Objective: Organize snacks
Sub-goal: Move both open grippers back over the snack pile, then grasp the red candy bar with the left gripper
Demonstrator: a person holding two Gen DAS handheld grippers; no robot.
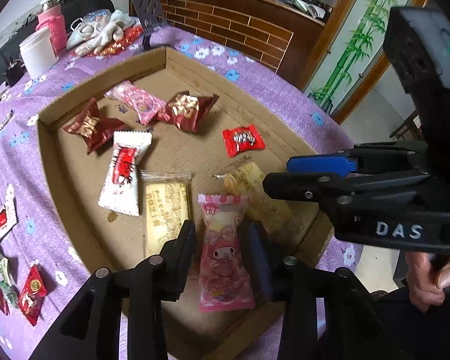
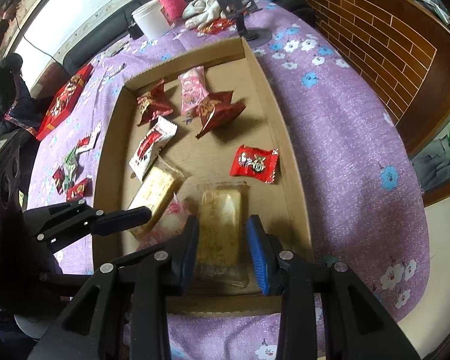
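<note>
On the left, loose snacks (image 1: 33, 294) lie on your bench (image 1: 255, 78), on its purple cloth, outside the cardboard tray (image 1: 54, 162). Your left claw (image 1: 222, 252) stands over the tray's near end, jaws parted around the pink pack (image 1: 225, 252), with a gap on both sides, so nothing is gripped. Beside it, your right claw (image 2: 222, 252) straddles the yellow pack (image 2: 222, 210), which lies flat on the tray floor; whether the pads press on it you cannot tell from here. Farther right a red candy (image 2: 255, 165) lies alone in the tray.
</note>
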